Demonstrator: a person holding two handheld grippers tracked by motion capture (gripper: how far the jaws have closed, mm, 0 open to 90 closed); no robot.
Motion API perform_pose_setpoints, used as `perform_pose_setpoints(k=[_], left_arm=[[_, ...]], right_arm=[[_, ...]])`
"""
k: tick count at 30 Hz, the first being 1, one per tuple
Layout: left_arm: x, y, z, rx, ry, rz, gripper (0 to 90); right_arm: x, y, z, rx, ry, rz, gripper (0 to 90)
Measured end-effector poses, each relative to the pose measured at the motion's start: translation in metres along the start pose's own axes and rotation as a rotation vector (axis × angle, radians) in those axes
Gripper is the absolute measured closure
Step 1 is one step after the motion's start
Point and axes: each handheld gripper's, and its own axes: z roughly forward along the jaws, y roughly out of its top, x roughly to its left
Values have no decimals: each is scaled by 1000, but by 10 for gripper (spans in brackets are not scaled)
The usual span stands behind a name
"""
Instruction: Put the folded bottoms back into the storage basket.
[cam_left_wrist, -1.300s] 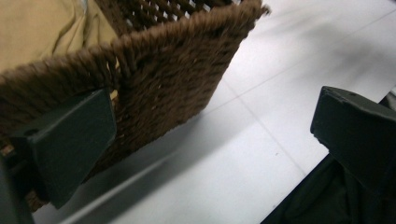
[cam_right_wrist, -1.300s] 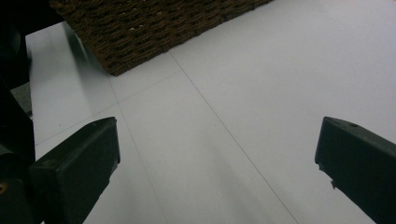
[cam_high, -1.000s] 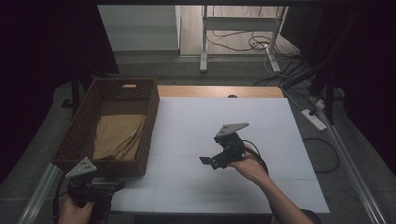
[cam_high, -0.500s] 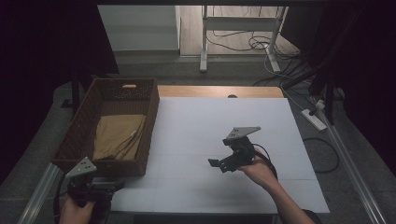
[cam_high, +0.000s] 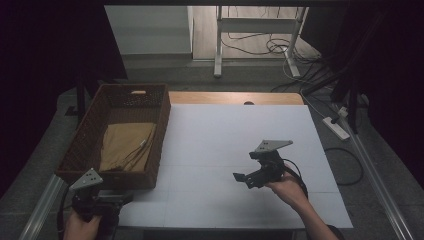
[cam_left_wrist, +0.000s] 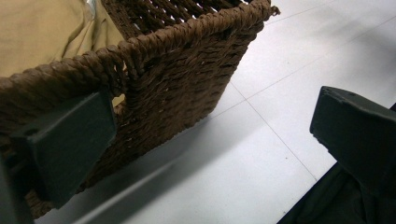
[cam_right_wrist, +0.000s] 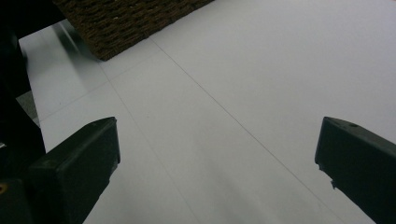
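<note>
Right tool (cam_high: 246, 179): over white surface (cam_high: 235, 130), right of centre, jaws wide apart, nothing between them. Left tool (cam_high: 117, 198): at near left edge of surface, just beside near wall of basket (cam_high: 82, 150), jaws wide apart, empty. In left gripper view, basket corner sits close ahead of left-hand jaw. Basket: woven brown, on left side of surface. Tan cloth (cam_high: 125, 150): folded, lying inside basket.
</note>
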Motion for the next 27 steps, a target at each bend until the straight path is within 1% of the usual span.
perform_pose_setpoints(k=[6, 10, 15, 22, 27], left_arm=[[1, 0, 0, -3, -6, -4, 0], [1, 0, 0, -4, -7, -5, 0], [1, 0, 0, -4, -7, -5, 0], [1, 0, 0, -4, -9, -7, 0], [1, 0, 0, -5, -10, -8, 0]], right_arm=[[-1, -10, -8, 6, -22, 5, 9], [-2, -16, -15, 3, -41, 12, 9], [-3, -22, -23, -4, -55, 17, 9], [-4, -32, -37, -28, -72, 48, 8], [-5, -39, -42, -27, -92, 65, 0]])
